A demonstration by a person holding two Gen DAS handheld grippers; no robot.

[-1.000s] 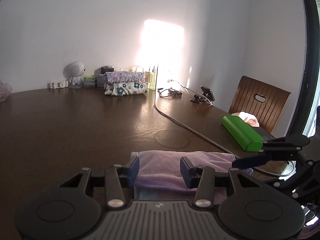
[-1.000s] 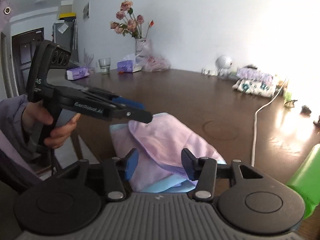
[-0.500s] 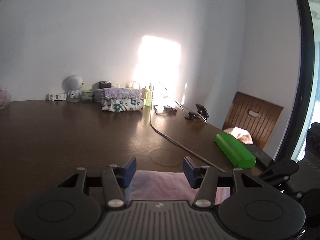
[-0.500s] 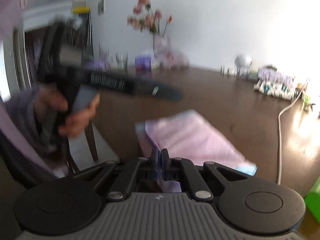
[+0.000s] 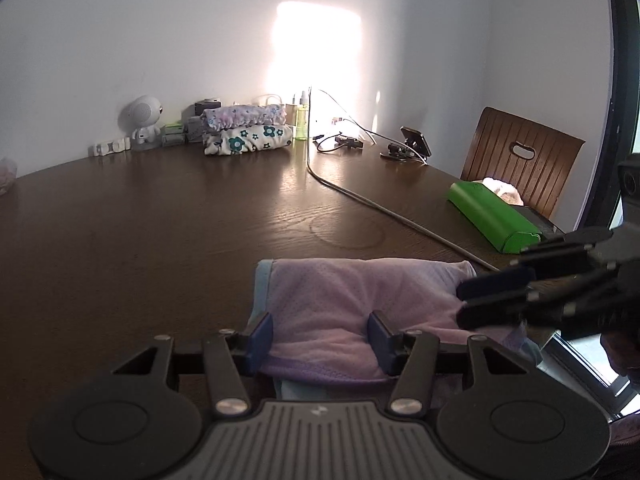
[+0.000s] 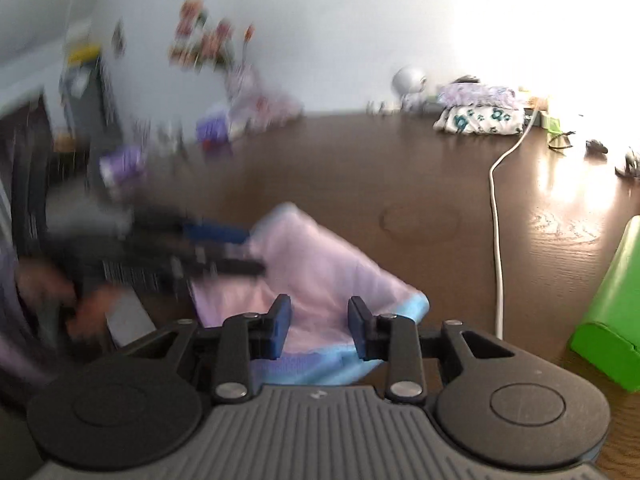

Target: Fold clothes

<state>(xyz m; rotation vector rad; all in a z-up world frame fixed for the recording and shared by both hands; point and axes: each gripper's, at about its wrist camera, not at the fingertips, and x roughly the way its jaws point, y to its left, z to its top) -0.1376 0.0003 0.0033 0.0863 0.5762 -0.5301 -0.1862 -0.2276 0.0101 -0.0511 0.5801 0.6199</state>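
A big brown counter [image 5: 160,240] fills most of both views. Behind it stands a plain white wall, with a bright patch of sun on it.

Near the front edge of the counter lies a pink cloth [image 5: 352,304] with a light blue edge. It is folded flat. The same cloth [image 6: 320,264] shows in the right view, which is blurry.

The left tool [image 5: 320,334] sits low over the near edge of the pink cloth. Its two blue pads stand about half open, and the cloth lies under the gap. The pads do not squeeze it. In the right view the left tool [image 6: 240,248] comes in from the left, held by a hand [image 6: 80,304], and it is too blurry to see well.

The right tool [image 6: 319,326] is also over the cloth. It has just been opening, and its pads now stand apart with cloth showing between them, not pinched. In the left view the right tool [image 5: 496,300] reaches in from the right over the cloth's end.

A green box [image 5: 492,216] lies on the right, well apart from the cloth. A white cable [image 5: 380,204] runs across the counter. Far back, two folded flowery clothes [image 5: 246,134] sit stacked by a small white robot toy [image 5: 144,122].
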